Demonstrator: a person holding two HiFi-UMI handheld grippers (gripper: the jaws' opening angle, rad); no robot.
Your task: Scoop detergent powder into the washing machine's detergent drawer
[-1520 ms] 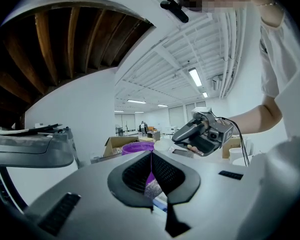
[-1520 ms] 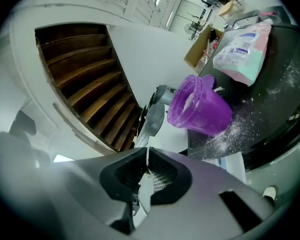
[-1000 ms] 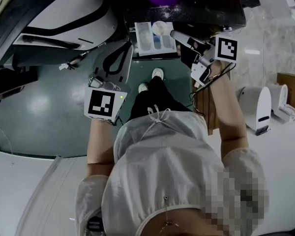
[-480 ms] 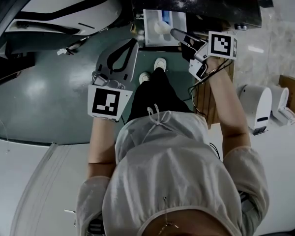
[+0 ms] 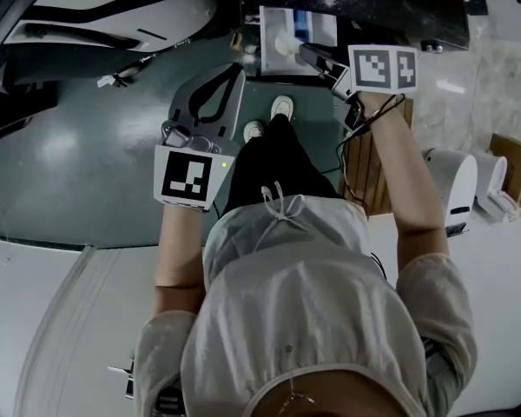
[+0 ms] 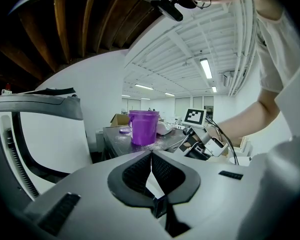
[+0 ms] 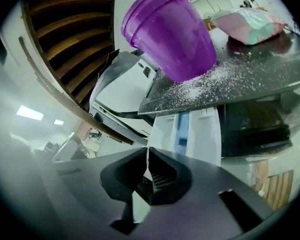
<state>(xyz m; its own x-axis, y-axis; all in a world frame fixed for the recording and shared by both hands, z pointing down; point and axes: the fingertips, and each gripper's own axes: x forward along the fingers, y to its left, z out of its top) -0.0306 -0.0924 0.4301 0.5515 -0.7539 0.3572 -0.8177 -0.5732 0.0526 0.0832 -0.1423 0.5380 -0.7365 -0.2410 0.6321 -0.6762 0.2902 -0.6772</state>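
"Which step?"
"The detergent drawer (image 7: pixel 190 134) stands open under the bench (image 7: pixel 250 79). The left gripper (image 6: pixel 151 156) and right gripper (image 7: pixel 147 154) have their fingers clenched, empty."
"Next?"
"Probably reaching up to the purple cup (image 7: pixel 172 34)."

Clearance notes. The drawer (image 5: pixel 273 26) stands open on the far side. The dark tabletop (image 7: pixel 250 79) overhangs it, so I see only a low slot, reachable from the near side. A purple bucket (image 7: pixel 172 31) stands at the tabletop's edge above that slot, with a pink bag (image 7: pixel 245 24) further right (spilled powder between them). The right gripper (image 7: pixel 147 154), pinched on the white scoop (image 5: pixel 282 46), takes up the drawer's left side. Left of the drawer, the white machine body (image 5: pixel 113 11) walls things off. The left gripper (image 6: pixel 151 155), jaws together, hangs over bare green floor (image 5: pixel 78 155), where there is free room. On the near right, a wooden crate (image 5: pixel 373 176) stands just beside the right forearm, with a white device (image 5: pixel 451 181) beyond it.
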